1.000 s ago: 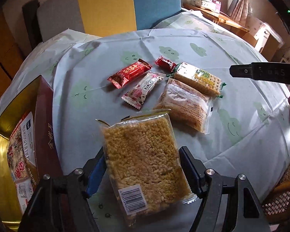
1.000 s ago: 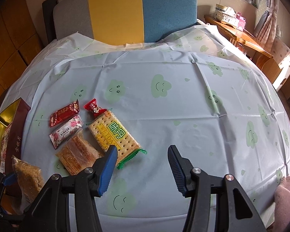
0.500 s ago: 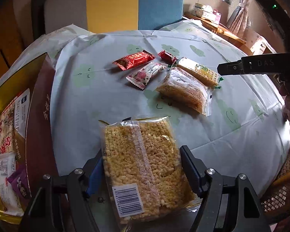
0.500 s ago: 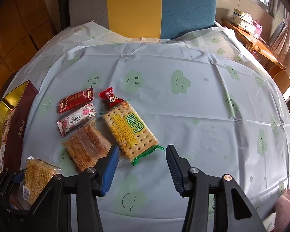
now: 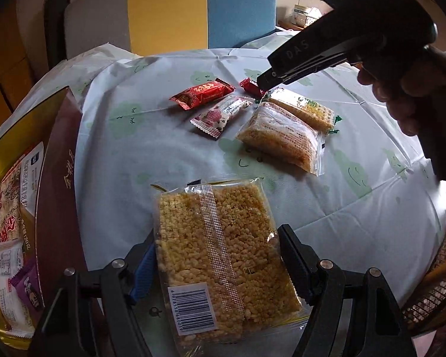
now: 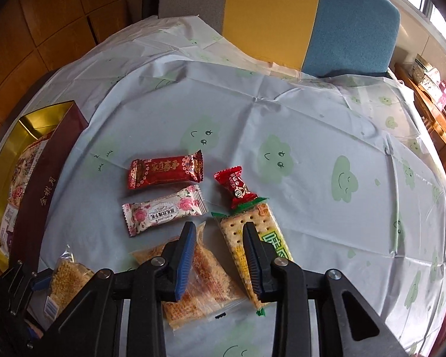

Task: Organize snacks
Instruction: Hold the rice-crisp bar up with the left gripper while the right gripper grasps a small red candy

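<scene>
My left gripper (image 5: 215, 255) is shut on a clear pack of yellow puffed rice cake (image 5: 220, 255) and holds it near the table's front left edge; it also shows in the right wrist view (image 6: 65, 276). My right gripper (image 6: 218, 238) hovers open and empty over a brown crisp cake pack (image 6: 199, 276) and a green-trimmed cracker pack (image 6: 252, 238). Beyond lie a pink floral bar (image 6: 163, 211), a red bar (image 6: 165, 171) and a small red candy (image 6: 238, 189). The same snacks show in the left wrist view, with the crisp cake pack (image 5: 279, 136) nearest.
A maroon and gold box (image 5: 56, 178) holding several snack packs stands at the table's left edge, also in the right wrist view (image 6: 44, 178). The round table carries a pale cloth with green clouds (image 6: 312, 148). A chair (image 6: 282, 20) stands behind it.
My right gripper has moved left and forward over the crisp cake and cracker packs, and its jaws have narrowed. My left gripper has drawn the rice cake pack back toward the box.
</scene>
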A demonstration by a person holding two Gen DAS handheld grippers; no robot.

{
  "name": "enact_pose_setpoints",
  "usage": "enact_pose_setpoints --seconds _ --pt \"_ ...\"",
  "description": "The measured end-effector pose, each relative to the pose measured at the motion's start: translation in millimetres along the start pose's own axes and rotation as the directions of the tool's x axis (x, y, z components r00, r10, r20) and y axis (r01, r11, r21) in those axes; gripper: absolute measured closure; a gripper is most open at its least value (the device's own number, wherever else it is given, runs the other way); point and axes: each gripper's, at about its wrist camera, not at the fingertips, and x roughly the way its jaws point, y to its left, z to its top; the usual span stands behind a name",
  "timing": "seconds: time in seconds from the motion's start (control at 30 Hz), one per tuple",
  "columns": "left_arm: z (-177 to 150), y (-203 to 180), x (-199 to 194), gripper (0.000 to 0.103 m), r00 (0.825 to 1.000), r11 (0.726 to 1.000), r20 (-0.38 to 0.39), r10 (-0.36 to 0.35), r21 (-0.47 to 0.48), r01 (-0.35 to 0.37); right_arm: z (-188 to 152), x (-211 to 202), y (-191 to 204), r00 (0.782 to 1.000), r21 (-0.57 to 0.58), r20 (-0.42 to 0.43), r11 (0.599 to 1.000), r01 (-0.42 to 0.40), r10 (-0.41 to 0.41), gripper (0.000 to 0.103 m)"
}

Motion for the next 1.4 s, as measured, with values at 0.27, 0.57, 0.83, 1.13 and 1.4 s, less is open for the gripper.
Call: enact_pose_setpoints --seconds 0.27,0.57,0.83,1.13,1.4 --pt "-0.8 -0.9 0.3 0.026 1.0 1.0 0.01 0.003 0.006 -0.003 29.0 48.0 -0.5 0.997 -0.06 -0.059 0.997 0.042 -0.046 0.07" --pt "-3.1 -3.0 -1.0 0.026 1.0 1.0 0.02 0.016 0.019 -0.017 30.8 25.9 -7.3 0.999 -0.004 0.042 1.0 0.022 -0.022 0.092" --pt "-4.3 -6.3 -1.6 0.026 0.999 0.999 0.023 0.027 0.032 -0.027 -8.8 -26.7 -1.2 0.996 0.043 0.04 0.995 -0.086 0.085 0.092" --pt "-0.5 -8.3 0.3 0.027 0.999 0.998 0.007 0.04 0.041 -0.041 -87.3 -34.1 5.6 0.99 0.055 -0.113 0.995 -0.077 0.083 0.092" --pt "1.1 -10.7 -18.7 0.027 0.999 0.999 0.035 0.039 0.036 -0.041 -101.3 -7.4 8.4 0.984 0.042 -0.169 0.998 -0.048 0.054 0.091"
